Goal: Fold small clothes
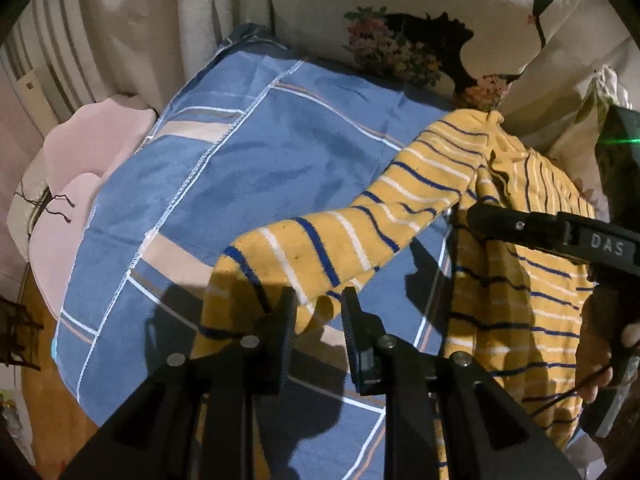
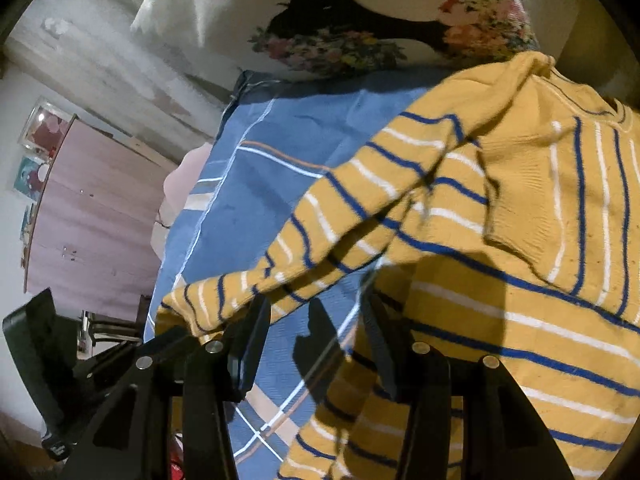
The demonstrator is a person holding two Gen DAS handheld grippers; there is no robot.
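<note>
on a blue blanket (image 1: 248, 168) with white and tan lines lies a yellow sweater (image 1: 520, 280) striped in blue and white, its body to the right and 1 sleeve (image 1: 320, 240) stretched out to the left across the blanket. a cream pillow (image 1: 420, 20) printed with dark shapes and flowers sits beyond the sweater's collar end, and a pale pink cushion (image 1: 76, 184) lies off the blanket's left edge.

the left gripper (image 1: 320, 312) has its jaws set narrow, with the sleeve's cuff end between them; the left finger sits against the fabric, but whether both pads press on it i cannot tell. the right gripper (image 2: 316, 332) stands with its jaws apart, blue blanket showing in the gap, the sleeve crossing by its left finger and the sweater's body edge at its right finger; nothing is gripped. in the left wrist view, the right gripper reaches in over the sweater's body, with a hand (image 1: 604, 356) behind it.
</note>
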